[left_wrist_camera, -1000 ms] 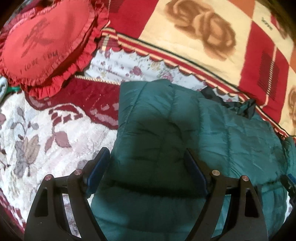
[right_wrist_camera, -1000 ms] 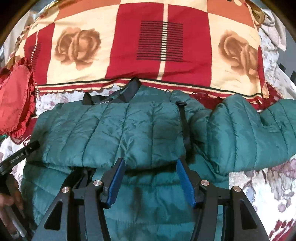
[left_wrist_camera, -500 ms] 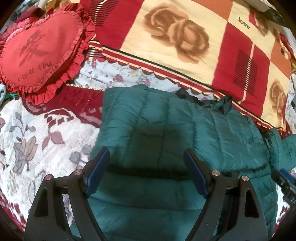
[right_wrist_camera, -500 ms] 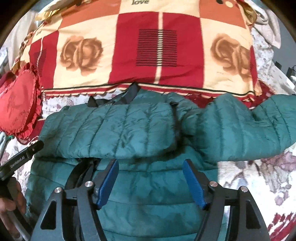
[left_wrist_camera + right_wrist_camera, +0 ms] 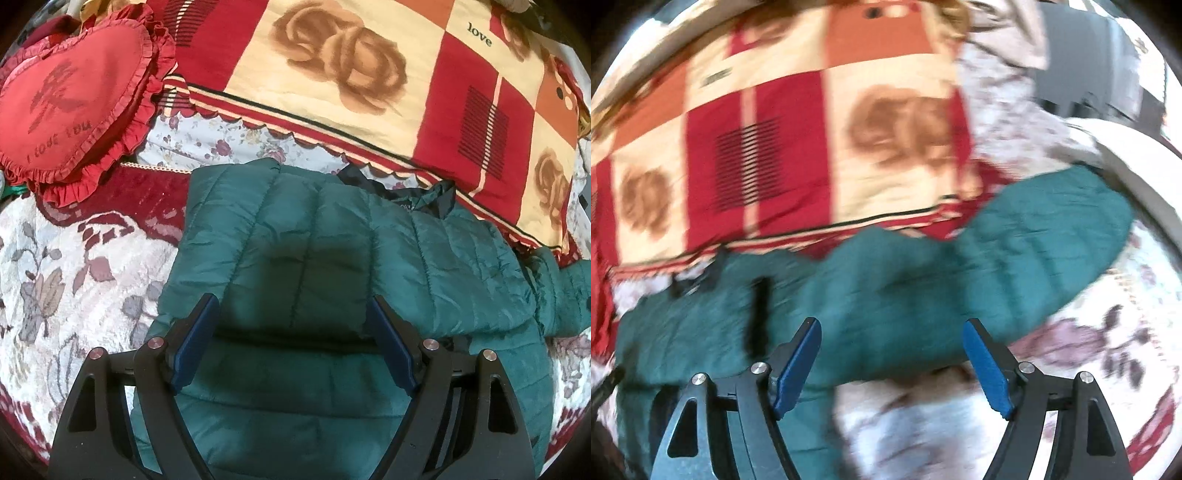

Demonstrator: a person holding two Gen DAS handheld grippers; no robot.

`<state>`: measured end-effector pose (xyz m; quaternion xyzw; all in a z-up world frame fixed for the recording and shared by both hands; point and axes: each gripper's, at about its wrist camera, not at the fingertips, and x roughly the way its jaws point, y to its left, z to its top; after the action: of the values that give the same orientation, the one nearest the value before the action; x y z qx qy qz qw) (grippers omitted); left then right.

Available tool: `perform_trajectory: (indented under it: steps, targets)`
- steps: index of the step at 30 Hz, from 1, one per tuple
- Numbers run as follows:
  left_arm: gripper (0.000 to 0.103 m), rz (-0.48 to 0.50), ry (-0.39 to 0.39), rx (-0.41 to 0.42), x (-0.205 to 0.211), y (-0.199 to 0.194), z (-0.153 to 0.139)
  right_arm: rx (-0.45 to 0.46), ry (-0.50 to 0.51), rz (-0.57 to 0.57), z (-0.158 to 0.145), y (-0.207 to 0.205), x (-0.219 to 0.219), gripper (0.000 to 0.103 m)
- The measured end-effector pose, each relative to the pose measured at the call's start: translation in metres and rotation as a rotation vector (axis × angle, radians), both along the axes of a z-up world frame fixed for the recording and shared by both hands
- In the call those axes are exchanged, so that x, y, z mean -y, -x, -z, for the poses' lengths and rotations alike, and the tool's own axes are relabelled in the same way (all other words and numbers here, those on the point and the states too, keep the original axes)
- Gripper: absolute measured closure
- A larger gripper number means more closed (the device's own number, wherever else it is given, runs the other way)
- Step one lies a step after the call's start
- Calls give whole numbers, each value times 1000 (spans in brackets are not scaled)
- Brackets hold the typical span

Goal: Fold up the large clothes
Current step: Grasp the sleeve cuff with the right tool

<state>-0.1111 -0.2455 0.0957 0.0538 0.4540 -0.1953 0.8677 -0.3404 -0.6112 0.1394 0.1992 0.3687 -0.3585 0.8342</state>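
Folding stood part done: teal puffer jacket (image 5: 314, 266) lay spread on the floral bedspread (image 5: 66, 280), filling centre and lower middle of the left wrist frame, with one sleeve (image 5: 280, 236) already laid across the body, its edge ending just above the jaws. Second sleeve (image 5: 1027, 251) stretched out unfolded toward the right of the right wrist frame, running onto bare bedspread; judged the next piece to bring in, with halving of the body still to follow. Dark collar (image 5: 417, 199) lay at the top edge of the jacket, beside the rose-patterned blanket (image 5: 332, 62). Heart cushion (image 5: 74, 96) sat upper left, apart from the jacket. Left gripper (image 5: 293, 347) spread wide over the folded sleeve and body, pads not seen pressing fabric, nothing pinched. Right gripper (image 5: 892, 363) with jaws opening, hanging over the root of the outstretched sleeve, nothing caught between them; frame heavily blurred. Containers: none seen in either view.
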Motion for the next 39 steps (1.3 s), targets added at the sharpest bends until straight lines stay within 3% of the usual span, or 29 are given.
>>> perform_trajectory:
  steps: [5,9,13,26,32,34,36,39]
  targets:
    - [21,-7,0,-7,-4,-1,1,8,35,138,-8,34,52,27]
    - [21,-22,5,-15,-9,-5,2,54,33,256,-15,65,91,16]
    - [21,-34,14,-34,-13,-8,6,99,11,348,-20,91,125,16]
    - [21,-22,-1,-66,-9,-5,15,270,-110,491,-5,123,194,16]
    - [21,-10,-8,-73,-3,-2,18,251,-118,500,5,116,213,44]
    - [21,-5,-10,-72,-2,-1,18,254,-130,477,7,115,217,69]
    - [21,-5,-10,-76,-3,-1,18,261,-151,466,9,115,218,83]
    - [21,-18,6,-86,-7,-3,16,291,-140,427,0,117,211,92]
